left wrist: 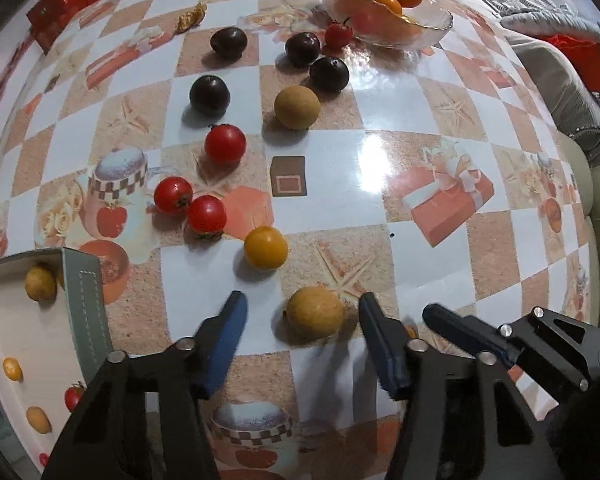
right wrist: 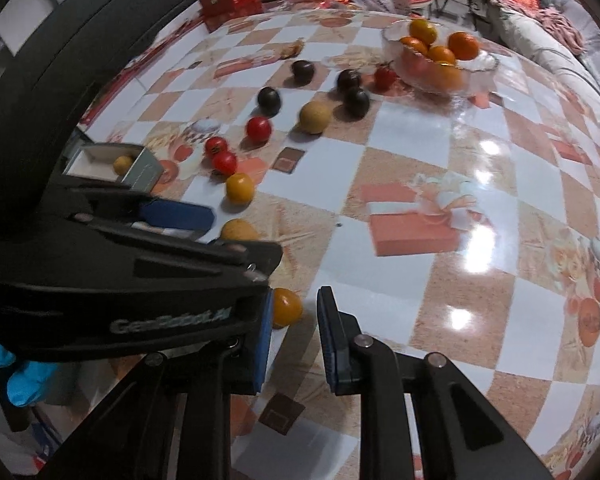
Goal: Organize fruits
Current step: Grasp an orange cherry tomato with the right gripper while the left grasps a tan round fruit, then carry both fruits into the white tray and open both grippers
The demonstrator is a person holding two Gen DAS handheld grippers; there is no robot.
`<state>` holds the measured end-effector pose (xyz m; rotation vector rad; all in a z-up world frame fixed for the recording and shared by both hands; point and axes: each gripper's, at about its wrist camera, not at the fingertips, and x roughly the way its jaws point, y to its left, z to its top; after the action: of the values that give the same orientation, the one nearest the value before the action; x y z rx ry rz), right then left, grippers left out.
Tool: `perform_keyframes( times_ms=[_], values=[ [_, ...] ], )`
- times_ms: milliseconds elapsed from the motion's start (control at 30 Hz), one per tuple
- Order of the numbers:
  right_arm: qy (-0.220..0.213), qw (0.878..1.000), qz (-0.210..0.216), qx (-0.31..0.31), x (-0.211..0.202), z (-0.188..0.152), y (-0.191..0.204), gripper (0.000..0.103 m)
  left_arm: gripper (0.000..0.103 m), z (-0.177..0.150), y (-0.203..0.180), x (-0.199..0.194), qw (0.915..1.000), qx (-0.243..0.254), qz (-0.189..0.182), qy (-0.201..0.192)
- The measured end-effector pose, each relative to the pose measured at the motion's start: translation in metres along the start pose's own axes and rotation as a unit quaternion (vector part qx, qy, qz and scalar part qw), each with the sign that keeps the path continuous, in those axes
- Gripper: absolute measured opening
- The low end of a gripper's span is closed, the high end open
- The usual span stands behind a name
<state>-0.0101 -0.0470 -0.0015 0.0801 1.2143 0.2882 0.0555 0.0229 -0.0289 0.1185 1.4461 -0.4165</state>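
Now | left gripper [left wrist: 300,320] spread around round tan-yellow fruit [left wrist: 315,312], not touching | right gripper [right wrist: 292,328] spread beside small orange fruit [right wrist: 286,307] | advice: centre, close gently | white tray [left wrist: 4,320] left | clear glass bowl [left wrist: 436,28] far.

Two wrist cameras, low over the table [left wrist: 400,168].
Both are facing the glass bowl [left wrist: 432,28] [right wrist: 480,68], sharing the scattered fruits.

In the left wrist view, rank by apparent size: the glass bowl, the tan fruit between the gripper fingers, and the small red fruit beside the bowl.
1. glass bowl, plainly largest.
2. tan fruit, though nearness to the camera enlarges it.
3. small red fruit, smallest, and also far from the camera.
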Motion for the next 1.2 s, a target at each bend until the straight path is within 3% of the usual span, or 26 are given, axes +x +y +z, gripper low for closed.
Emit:
perform_keyframes(
  times_ms=[133, 233, 367, 767, 967, 1200],
  values=[
    [0.005, 1.0, 0.003, -0.009, 0.009, 0.002, 0.008, 0.028, 0.031, -0.001, 0.004, -0.002, 0.9999, -0.004, 0.01, -0.01],
    [0.008, 1.0, -0.004, -0.019, 0.016, 0.002, 0.016, 0.029, 0.03, -0.001, 0.009, -0.003, 0.9998, -0.014, 0.003, -0.015],
    [0.01, 1.0, 0.014, 0.011, 0.012, 0.002, 0.01, 0.019, 0.03, -0.006, 0.018, -0.006, 0.9993, -0.025, -0.006, -0.026],
    [0.009, 0.996, 0.04, 0.083, -0.006, 0.0, -0.017, 0.019, 0.03, -0.03, 0.042, -0.033, 0.9984, -0.036, -0.009, -0.042],
    [0.022, 0.996, 0.039, 0.075, -0.004, -0.002, -0.012, 0.019, 0.03, -0.036, 0.045, -0.04, 0.9981, -0.041, -0.013, -0.045],
    [0.034, 0.998, -0.007, 0.053, 0.013, 0.003, -0.007, 0.024, 0.03, -0.04, 0.048, -0.039, 0.9979, -0.049, -0.01, -0.041]
  ],
)
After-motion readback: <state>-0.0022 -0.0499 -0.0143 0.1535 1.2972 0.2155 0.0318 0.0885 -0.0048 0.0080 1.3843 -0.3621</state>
